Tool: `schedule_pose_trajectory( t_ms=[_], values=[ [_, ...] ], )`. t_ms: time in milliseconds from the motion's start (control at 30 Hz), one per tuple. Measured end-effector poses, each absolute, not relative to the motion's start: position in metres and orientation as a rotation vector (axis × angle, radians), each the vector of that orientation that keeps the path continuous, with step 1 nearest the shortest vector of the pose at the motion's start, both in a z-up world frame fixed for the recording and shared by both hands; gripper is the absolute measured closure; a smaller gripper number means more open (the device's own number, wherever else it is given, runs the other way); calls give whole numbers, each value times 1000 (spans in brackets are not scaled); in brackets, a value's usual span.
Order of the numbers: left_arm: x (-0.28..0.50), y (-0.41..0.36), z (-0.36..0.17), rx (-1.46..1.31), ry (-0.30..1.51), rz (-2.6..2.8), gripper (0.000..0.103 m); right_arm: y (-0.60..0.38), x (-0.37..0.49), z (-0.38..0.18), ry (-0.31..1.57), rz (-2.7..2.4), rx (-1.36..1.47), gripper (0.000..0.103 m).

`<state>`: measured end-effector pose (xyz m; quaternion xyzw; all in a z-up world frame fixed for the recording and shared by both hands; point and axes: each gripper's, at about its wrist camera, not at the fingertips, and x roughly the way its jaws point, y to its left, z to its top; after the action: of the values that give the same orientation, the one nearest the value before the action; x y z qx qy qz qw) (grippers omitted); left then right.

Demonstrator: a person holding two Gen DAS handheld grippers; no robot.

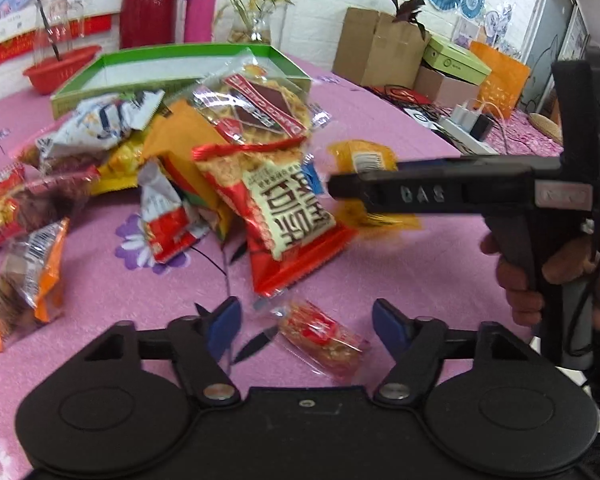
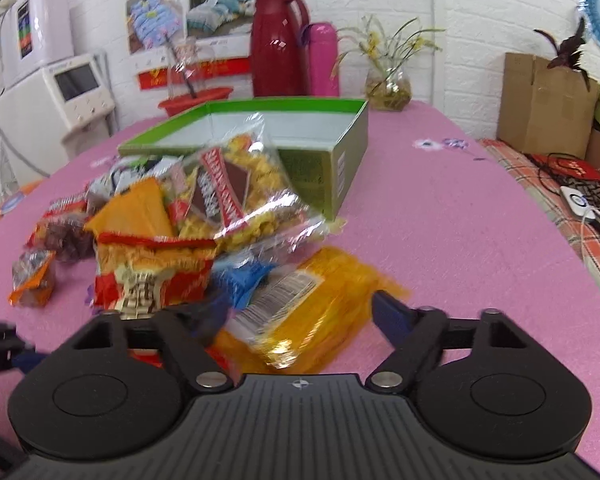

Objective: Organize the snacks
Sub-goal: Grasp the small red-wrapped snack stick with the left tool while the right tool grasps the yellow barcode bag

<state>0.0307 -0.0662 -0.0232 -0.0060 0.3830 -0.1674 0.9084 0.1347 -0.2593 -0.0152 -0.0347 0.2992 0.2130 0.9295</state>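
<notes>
A heap of snack packets lies on the pink tablecloth (image 1: 400, 264) in front of an open green box (image 1: 80, 94) (image 2: 342, 160). My left gripper (image 1: 306, 322) is open, and a small red-and-clear snack packet (image 1: 320, 336) lies on the cloth between its blue pads without touching them. My right gripper (image 2: 302, 314) is open too, straddling a yellow packet (image 2: 312, 320) with a barcode label. In the left wrist view the right gripper (image 1: 340, 190) reaches in from the right over that yellow packet (image 1: 364, 156). A red noodle-snack packet (image 1: 288, 216) leans on the heap.
Behind the box stand a red thermos (image 2: 278, 40), a pink flask (image 2: 324, 60), a glass vase with a plant (image 2: 388, 84) and a red bowl (image 1: 60, 68). Cardboard boxes (image 1: 376, 48), a power strip (image 1: 468, 128) and cables sit at the right. A white appliance (image 2: 52, 112) is left.
</notes>
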Motion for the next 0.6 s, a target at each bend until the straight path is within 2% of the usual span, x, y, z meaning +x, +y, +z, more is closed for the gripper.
schedule_pose_trajectory(
  t_ms=[33,233,367,400,433,467,533,600],
  values=[
    [30,-63,-22,-4,789,-336,103,-262,133,-16,619,449,-78,1],
    [24,-34,-20,-33,800,-275,103,-286,117,-14,614,404,-153,3],
    [17,-31,-14,-42,803,-288,103,-290,118,-13,610,394,-134,1],
    [14,-32,-12,-28,797,-297,96,-288,119,-13,605,400,-135,0],
    [11,-34,-10,-9,789,-300,79,-285,119,-12,601,406,-139,0],
    [9,-35,-9,12,780,-299,74,-282,120,-12,596,414,-150,0],
    [6,-36,-9,30,780,-295,75,-277,122,-11,587,421,-172,0],
    [8,-37,-12,42,793,-305,85,-273,124,-11,580,423,-188,0]
  ],
)
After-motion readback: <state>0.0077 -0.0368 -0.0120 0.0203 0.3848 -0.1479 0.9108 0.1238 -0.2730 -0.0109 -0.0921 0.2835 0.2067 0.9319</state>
